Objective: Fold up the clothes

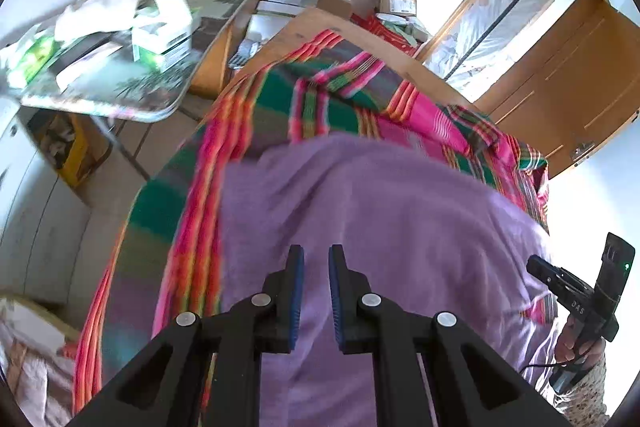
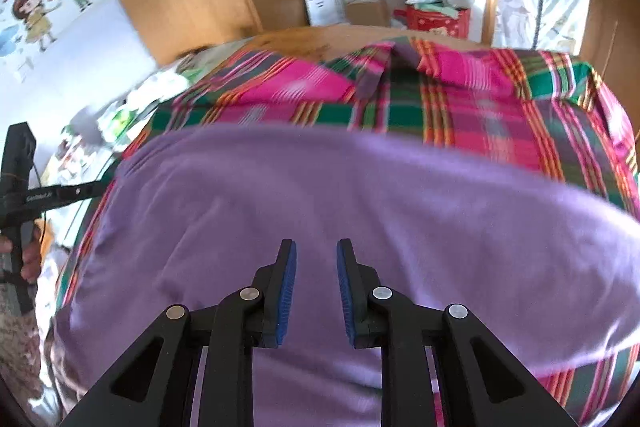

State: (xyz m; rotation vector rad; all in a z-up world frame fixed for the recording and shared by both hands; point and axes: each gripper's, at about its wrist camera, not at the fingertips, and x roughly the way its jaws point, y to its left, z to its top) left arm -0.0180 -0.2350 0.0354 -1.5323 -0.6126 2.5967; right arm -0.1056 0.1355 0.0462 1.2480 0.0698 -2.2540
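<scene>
both views are motion-blurred, and the near edge of the purple garment (image 1: 384, 227) runs out of frame beneath the tool linkages, so its full outline and type cannot be determined. no sleeves or collar can be made out. the garment lies spread flat on a plaid cloth (image 1: 320, 95) of pink, green and orange bands that covers a wooden tabletop (image 1: 360, 31); only the far edge of the wood shows. in the right wrist view the garment's far edge (image 2: 360, 143) runs left to right across the frame, so its long axis appears crosswise to the tools.

left tool (image 1: 316, 259): fingers narrowly parted, nothing between the blue pads (image 1: 297, 291), positioned above the garment.

right tool (image 2: 316, 255): fingers moderately parted, nothing held, above the garment.

contact with the fabric cannot be determined for either tool.
</scene>
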